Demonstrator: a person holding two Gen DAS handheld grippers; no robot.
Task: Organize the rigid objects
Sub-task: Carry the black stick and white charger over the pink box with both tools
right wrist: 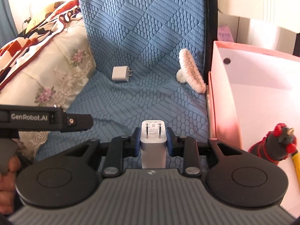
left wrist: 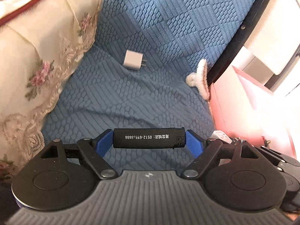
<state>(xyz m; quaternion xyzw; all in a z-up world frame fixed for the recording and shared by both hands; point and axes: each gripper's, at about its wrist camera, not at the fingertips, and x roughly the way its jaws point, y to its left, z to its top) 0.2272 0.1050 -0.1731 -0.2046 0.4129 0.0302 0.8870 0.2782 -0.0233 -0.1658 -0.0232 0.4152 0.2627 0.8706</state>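
My left gripper [left wrist: 149,139] is shut on a black lighter [left wrist: 149,138], held crosswise by its two ends between the blue pads. My right gripper [right wrist: 153,138] is shut on a white charger plug [right wrist: 153,143], prongs pointing forward. Both hang above a blue quilted bed cover [right wrist: 142,37]. A second white charger [left wrist: 132,60] [right wrist: 121,73] lies on the cover further ahead. A fluffy white hair claw [left wrist: 200,78] [right wrist: 190,74] rests at the cover's right edge, beside a pink box [right wrist: 223,101].
The open pink box [left wrist: 230,101] stands right of the bed; inside it are a dark figurine with red trim [right wrist: 275,144] and a yellow stick [right wrist: 296,166]. A floral pillow [left wrist: 33,60] and a striped blanket [right wrist: 37,31] crowd the left. The left gripper's body [right wrist: 46,119] and a hand [right wrist: 9,170] show at the right view's left edge.
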